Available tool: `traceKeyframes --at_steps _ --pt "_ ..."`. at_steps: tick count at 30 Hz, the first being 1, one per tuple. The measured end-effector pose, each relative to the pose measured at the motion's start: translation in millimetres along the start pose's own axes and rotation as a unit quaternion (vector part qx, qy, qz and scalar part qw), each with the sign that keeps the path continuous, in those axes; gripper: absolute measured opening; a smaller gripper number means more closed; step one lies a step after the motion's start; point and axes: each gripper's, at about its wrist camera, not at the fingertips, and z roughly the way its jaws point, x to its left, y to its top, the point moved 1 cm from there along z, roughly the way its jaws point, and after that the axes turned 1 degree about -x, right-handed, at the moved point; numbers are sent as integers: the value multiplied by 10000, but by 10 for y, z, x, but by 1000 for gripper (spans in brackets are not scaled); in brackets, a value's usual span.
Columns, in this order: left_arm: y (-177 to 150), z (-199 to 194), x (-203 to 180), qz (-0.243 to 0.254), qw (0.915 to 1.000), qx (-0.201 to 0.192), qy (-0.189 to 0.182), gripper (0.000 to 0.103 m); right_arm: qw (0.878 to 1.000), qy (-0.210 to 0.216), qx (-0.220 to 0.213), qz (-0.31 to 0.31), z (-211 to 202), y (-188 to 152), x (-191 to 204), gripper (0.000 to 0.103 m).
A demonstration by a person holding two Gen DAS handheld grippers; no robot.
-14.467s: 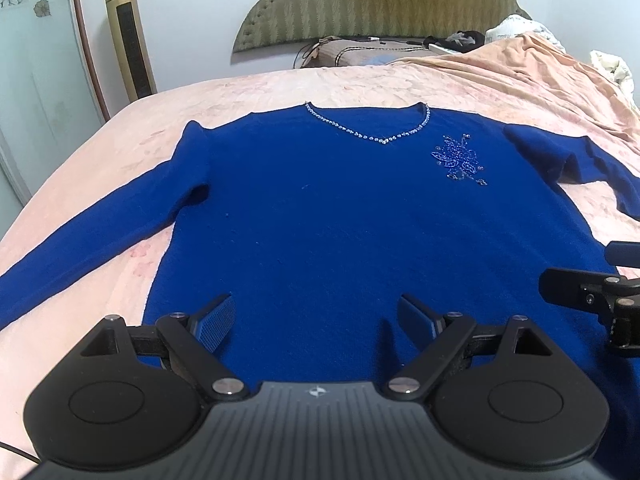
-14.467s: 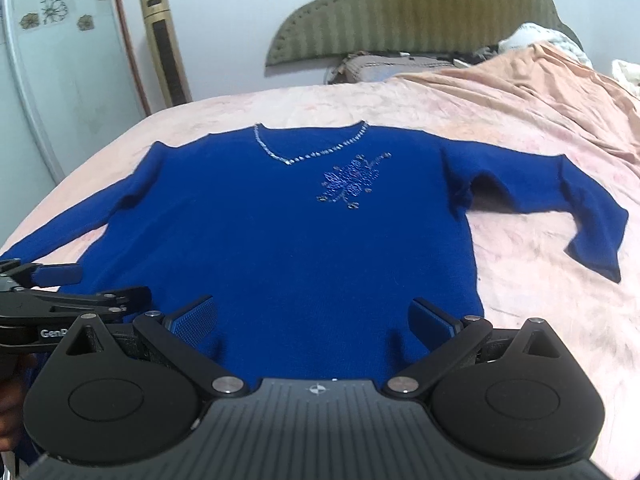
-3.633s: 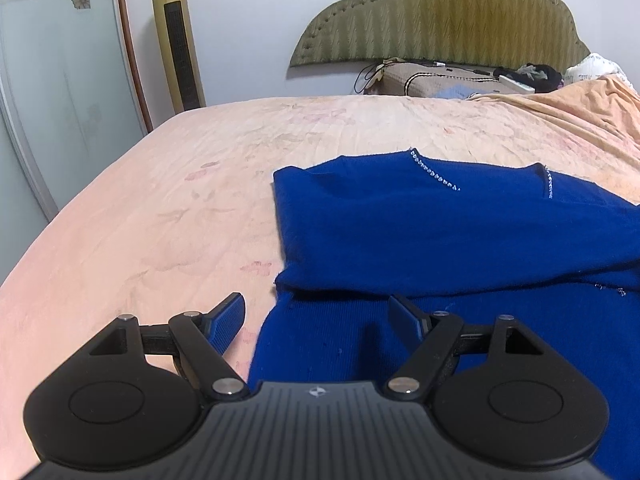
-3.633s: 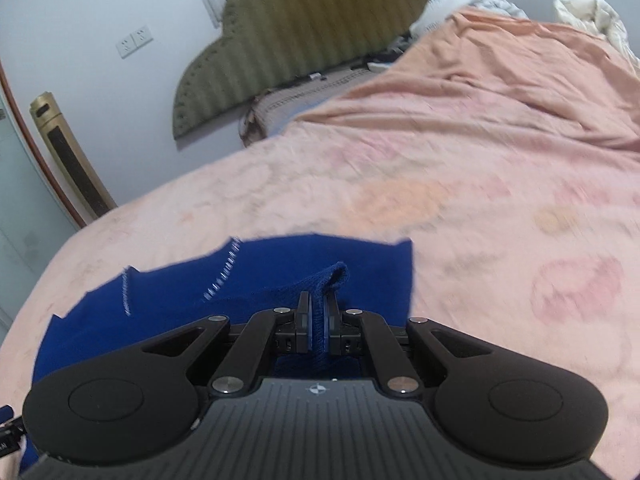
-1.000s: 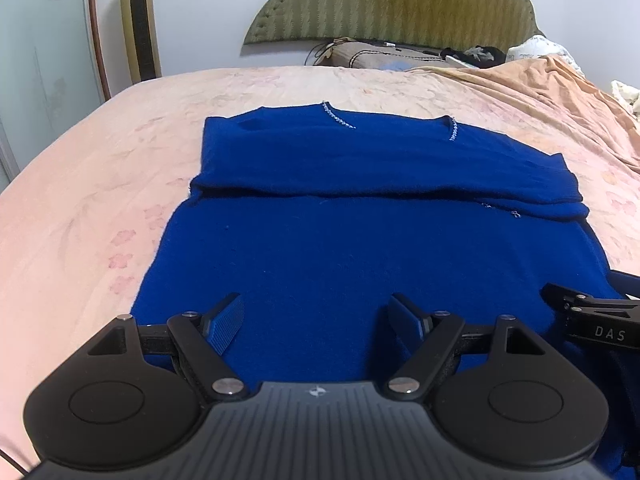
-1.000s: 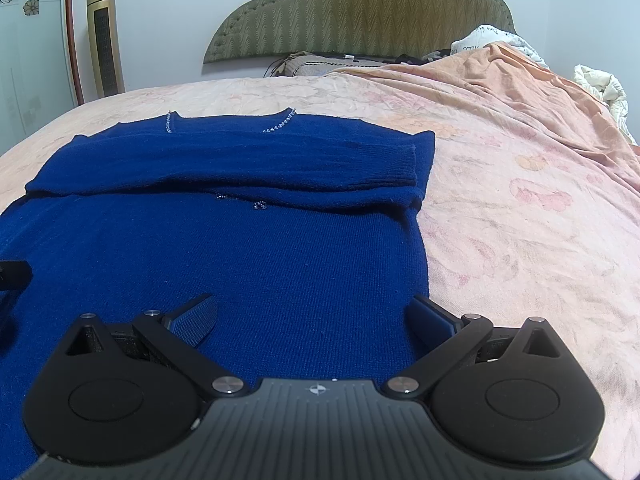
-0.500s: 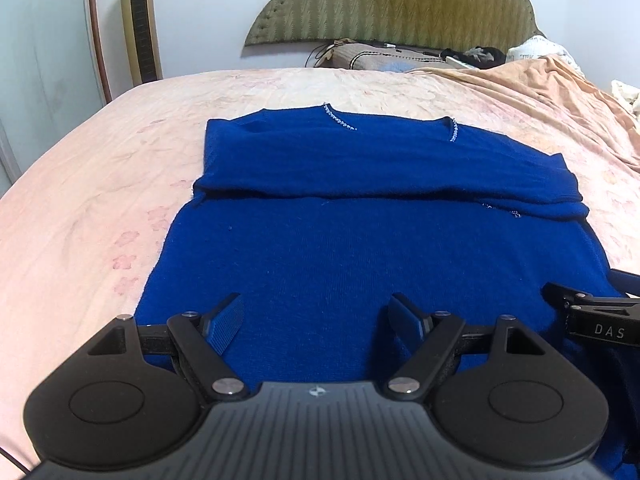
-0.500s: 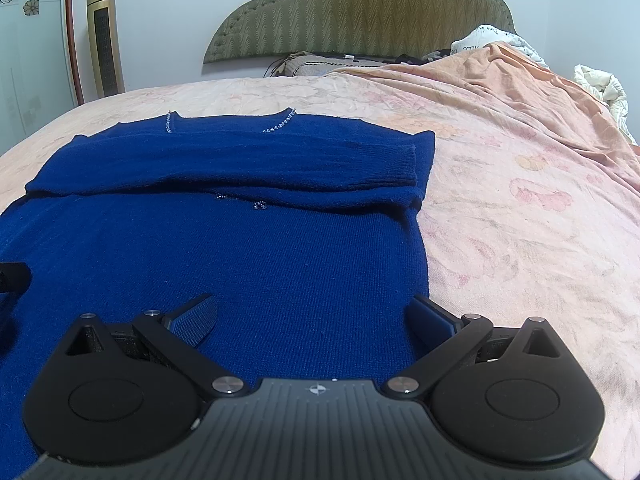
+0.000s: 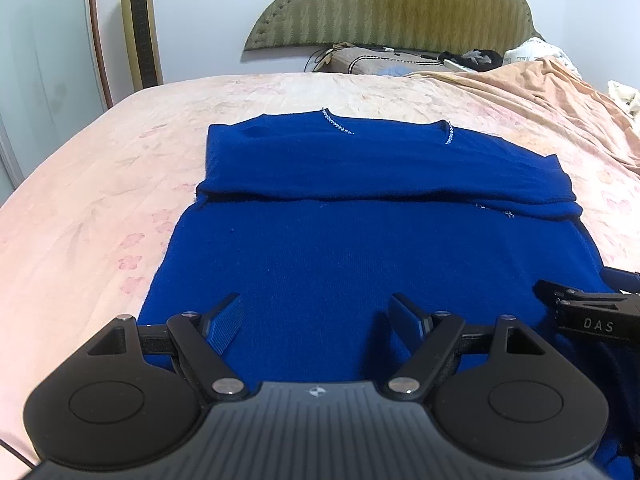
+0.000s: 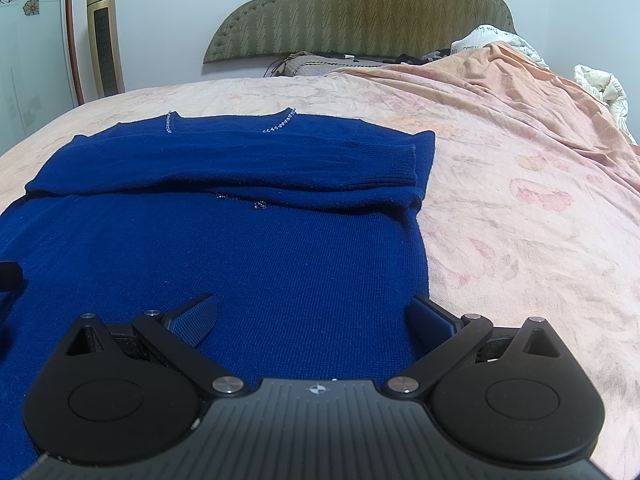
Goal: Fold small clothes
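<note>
Sweater [image 9: 360, 248] flat on bed [image 9: 100, 200]

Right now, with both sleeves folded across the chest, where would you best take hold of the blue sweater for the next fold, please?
Probably at the bottom hem of the blue sweater, one corner per hand-held gripper, coming in from the near edge. The body lies flat with the sleeves already across it, and both left and right hand-held grippers hang open over that near end.

The bed [image 9: 100, 184] is covered with a pale pink sheet [image 10: 520, 240] with a faded flower print. A blue sweater [image 9: 360, 248] lies flat on it, both sleeves folded across the chest. An orange blanket [image 10: 500, 80] is bunched at the far right, and a pillow [image 9: 384, 62] lies by the green headboard [image 9: 400, 4].
</note>
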Motion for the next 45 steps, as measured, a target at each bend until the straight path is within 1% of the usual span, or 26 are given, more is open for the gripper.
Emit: traceKeyframes --at_steps 5,6,7,12,14,16,18,20,22,24,27,29,31,35,38,40,43,45 --pt "-50 -114 85 2 10000 -40 26 80 10000 -2 0 0 1 0 2 103" --pt "-66 -131 118 -18 10000 -19 26 84 10000 -4 0 -4 0 -2 4 103" --pt "-88 -150 153 -34 10000 -5 24 86 10000 -1 0 1 1 0 0 103" --pt "-170 -221 228 45 10000 34 35 86 10000 -15 0 -13 2 0 -3 103" --pt "-196 -261 235 88 10000 29 -29 86 9999 93 34 18 -21 5 -39 103" --pt "-221 -307 261 106 9998 36 -168 86 9992 399 55 -9 -128 -7 -106 103" --pt "-246 -338 297 94 9995 69 -293 86 9980 623 -72 -25 -301 -55 -163 101" --pt "-286 -361 346 60 9991 127 -398 86 9969 745 -185 -197 -499 -111 -201 101" --pt "-324 -378 401 28 9989 190 -437 86 9964 746 -195 -356 -683 -174 -241 102" --pt "-354 -407 425 1 9992 194 -352 86 9956 842 -139 -380 -836 -248 -298 102" --pt "-375 -458 434 -14 9998 136 -109 86 9943 1054 44 -172 -992 -339 -361 103" --pt "-384 -477 440 -70 9999 117 -5 86 9936 1112 203 -80 -1054 -380 -336 103" --pt "-387 -481 451 -166 9997 156 10 86 9928 1143 316 -143 -1102 -414 -244 103" --pt "-388 -503 463 -211 9995 216 87 86 9913 1204 335 -420 -1180 -459 -23 103" --pt "-410 -544 480 -141 9996 172 190 87 9914 1114 430 -538 -1203 -487 84 103" --pt "-426 -553 492 -87 9994 168 285 87 9913 1103 415 -586 -1226 -512 118 103" --pt "-450 -554 505 -20 9988 197 447 87 9900 1256 368 -519 -1247 -513 130 103" --pt "-457 -558 520 -24 9986 201 484 87 9884 1419 390 -387 -1269 -515 108 103"
